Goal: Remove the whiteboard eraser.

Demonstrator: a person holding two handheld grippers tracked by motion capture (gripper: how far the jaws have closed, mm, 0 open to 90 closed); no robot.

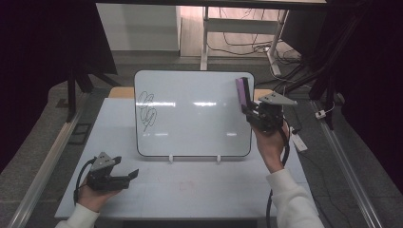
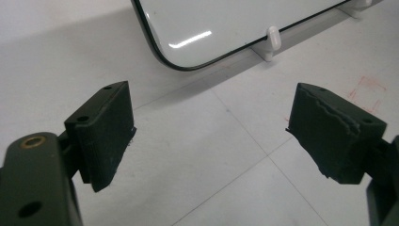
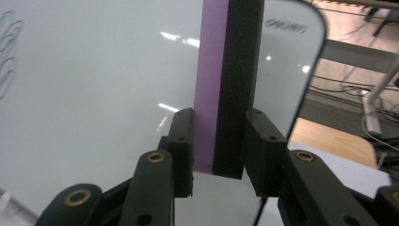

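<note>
Eraser (image 1: 243,92): long block, purple body one side, black felt other; stands upright, long axis vertical, at whiteboard's (image 1: 190,114) upper right area. Right gripper (image 1: 249,110) raised, pinching eraser's lower end between both jaws; right hand (image 1: 271,142) below it, wrist lifted off table (image 1: 199,190). Right gripper view: eraser (image 3: 229,84) rises straight from clamped jaws against board face. Black scribble (image 1: 147,110) on board's left part. Left gripper (image 1: 128,176) low near table's front left, lying sideways toward right, jaws spread wide, holding nothing; left hand (image 1: 92,195) beneath.
</note>
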